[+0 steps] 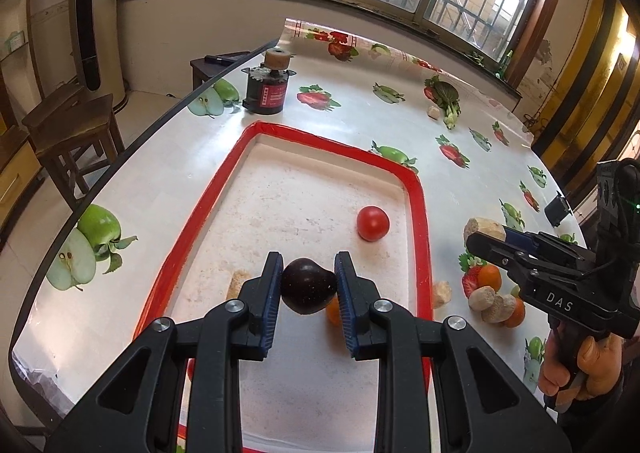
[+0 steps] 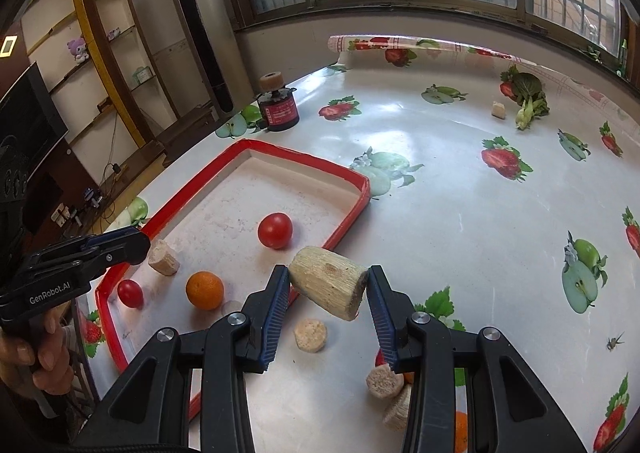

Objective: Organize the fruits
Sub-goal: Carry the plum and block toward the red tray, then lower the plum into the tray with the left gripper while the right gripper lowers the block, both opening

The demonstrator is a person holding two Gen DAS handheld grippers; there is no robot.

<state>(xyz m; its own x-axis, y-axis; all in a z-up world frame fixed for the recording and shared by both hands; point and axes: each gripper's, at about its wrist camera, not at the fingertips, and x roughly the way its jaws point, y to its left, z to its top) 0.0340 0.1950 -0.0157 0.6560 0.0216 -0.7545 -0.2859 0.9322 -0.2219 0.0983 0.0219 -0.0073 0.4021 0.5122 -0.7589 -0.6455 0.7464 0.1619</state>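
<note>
My left gripper (image 1: 308, 285) is shut on a dark purple plum (image 1: 306, 287) and holds it above the red-rimmed white tray (image 1: 418, 213). A red tomato (image 1: 373, 223) lies in the tray; in the right wrist view the tray (image 2: 344, 231) also holds that tomato (image 2: 275, 230), an orange (image 2: 205, 290), a small red tomato (image 2: 130, 293) and a beige corn piece (image 2: 163, 257). My right gripper (image 2: 328, 293) is shut on a beige corn cob piece (image 2: 328, 289), held above the table just right of the tray. It shows in the left wrist view (image 1: 486, 243).
Loose corn pieces (image 2: 310, 335) and oranges (image 1: 490, 279) lie on the fruit-printed tablecloth beside the tray. A black motor with a cork top (image 1: 267, 87) stands beyond the tray. A leafy vegetable (image 2: 528, 97) and a small beige chunk (image 2: 498, 110) lie far right. A wooden stool (image 1: 72, 133) stands left of the table.
</note>
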